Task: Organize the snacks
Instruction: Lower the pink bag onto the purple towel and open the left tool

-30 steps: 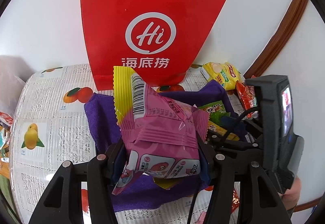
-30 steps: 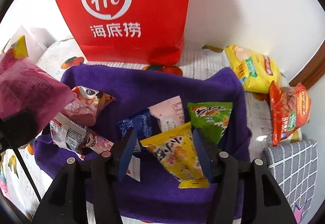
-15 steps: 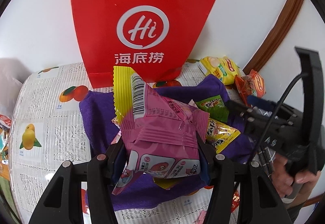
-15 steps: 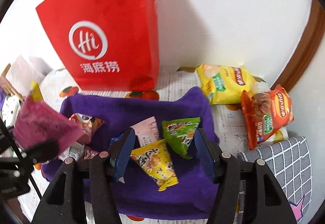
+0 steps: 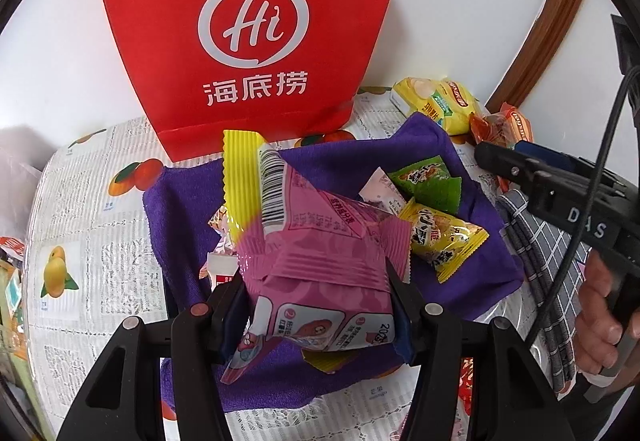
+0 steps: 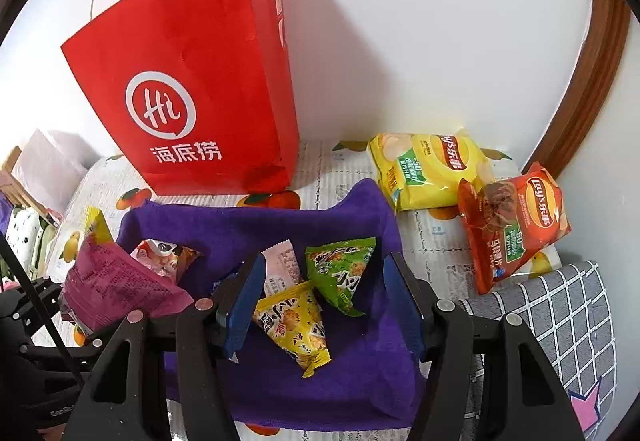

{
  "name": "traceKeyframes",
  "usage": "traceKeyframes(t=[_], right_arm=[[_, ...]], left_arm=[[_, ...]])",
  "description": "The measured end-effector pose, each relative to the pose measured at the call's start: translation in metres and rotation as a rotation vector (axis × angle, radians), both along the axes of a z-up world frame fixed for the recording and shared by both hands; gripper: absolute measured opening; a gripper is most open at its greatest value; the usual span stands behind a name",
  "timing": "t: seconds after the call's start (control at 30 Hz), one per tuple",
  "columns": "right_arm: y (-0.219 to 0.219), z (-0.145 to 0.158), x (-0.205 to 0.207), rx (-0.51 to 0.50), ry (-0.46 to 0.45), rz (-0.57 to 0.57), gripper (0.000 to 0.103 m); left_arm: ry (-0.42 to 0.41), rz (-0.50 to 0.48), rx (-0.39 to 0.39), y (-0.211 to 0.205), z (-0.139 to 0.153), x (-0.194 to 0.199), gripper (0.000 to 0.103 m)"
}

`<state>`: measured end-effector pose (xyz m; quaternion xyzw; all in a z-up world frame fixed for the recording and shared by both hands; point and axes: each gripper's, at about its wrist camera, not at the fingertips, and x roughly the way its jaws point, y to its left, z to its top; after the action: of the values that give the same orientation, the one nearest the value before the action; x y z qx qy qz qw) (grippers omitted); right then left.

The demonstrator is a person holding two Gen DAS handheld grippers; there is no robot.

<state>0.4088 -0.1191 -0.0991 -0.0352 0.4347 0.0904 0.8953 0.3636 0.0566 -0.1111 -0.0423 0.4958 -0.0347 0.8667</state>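
Note:
My left gripper [image 5: 318, 305] is shut on a pink snack packet [image 5: 320, 253] with a yellow top edge, held above the purple cloth [image 5: 192, 201]; the packet also shows at the left of the right wrist view [image 6: 116, 285]. My right gripper [image 6: 324, 305] is open and empty, raised above the purple cloth [image 6: 360, 373], over a small yellow packet [image 6: 294, 323] and a green packet [image 6: 344, 273]. A white-pink packet [image 6: 282, 263] and a panda-print packet [image 6: 162, 255] lie on the cloth too. A red paper bag [image 6: 192, 89] stands upright behind the cloth.
A yellow chip bag [image 6: 424, 167] and an orange-red chip bag [image 6: 516, 225] lie at the right near the wall. A grey checked cloth [image 6: 560, 325] lies at the front right. A fruit-print tablecloth [image 5: 80, 241] covers the table. A brown wooden trim [image 6: 600, 81] runs up the wall.
My right gripper has pulled back and up, away from the cloth, so more of the bag and chip bags shows. My left gripper still holds the pink packet, nearly still.

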Motion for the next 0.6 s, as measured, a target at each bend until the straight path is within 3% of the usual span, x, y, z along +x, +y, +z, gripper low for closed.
traceKeyframes(t=[0.6], right_arm=[[-0.0019,0.0044,-0.0013,0.003,-0.014,-0.001,0.061]], left_arm=[[0.014,0.0,0.009,-0.0005,-0.0028,0.0022,0.056]])
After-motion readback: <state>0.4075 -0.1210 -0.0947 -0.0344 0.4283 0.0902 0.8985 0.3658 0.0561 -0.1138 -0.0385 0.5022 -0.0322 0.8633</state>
